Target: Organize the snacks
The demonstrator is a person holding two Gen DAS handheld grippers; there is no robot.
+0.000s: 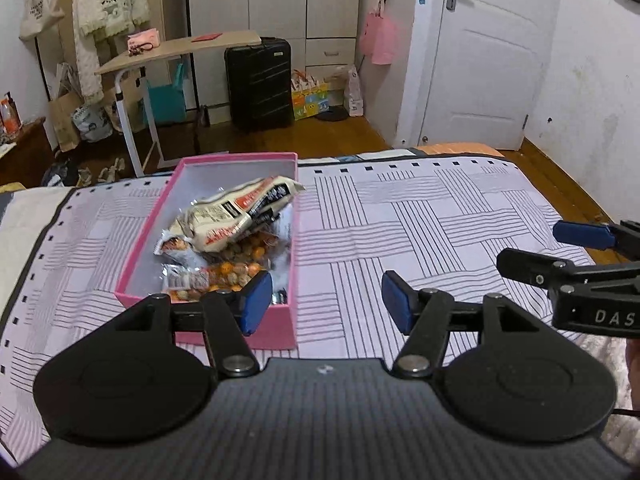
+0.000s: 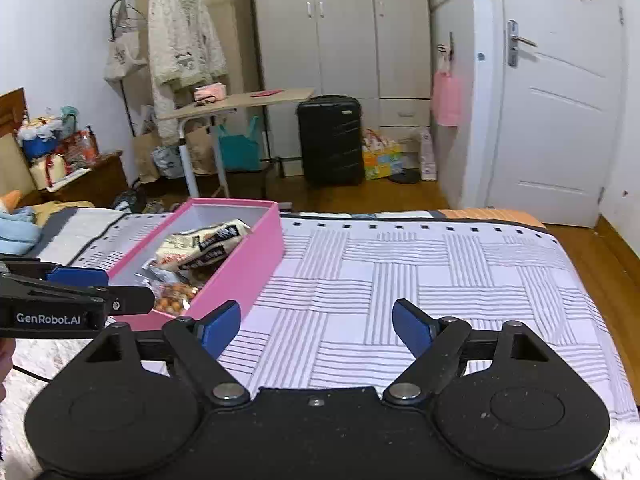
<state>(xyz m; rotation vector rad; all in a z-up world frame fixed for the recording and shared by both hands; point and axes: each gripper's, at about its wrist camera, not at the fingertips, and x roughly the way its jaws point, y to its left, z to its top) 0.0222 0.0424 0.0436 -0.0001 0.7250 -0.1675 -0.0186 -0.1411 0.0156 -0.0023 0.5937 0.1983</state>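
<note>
A pink box lies open on the bed and holds several snack packets: a large white bag on top and clear packs of orange nuts below. It also shows in the right wrist view. My left gripper is open and empty, just in front of the box's near right corner. My right gripper is open and empty over the bedsheet, to the right of the box. The right gripper shows at the left view's right edge; the left gripper shows at the right view's left edge.
The bed has a striped patchwork sheet. Beyond its far edge are wood floor, a rolling side table, a black suitcase, a wardrobe and a white door. Folded blue cloth lies at the bed's left.
</note>
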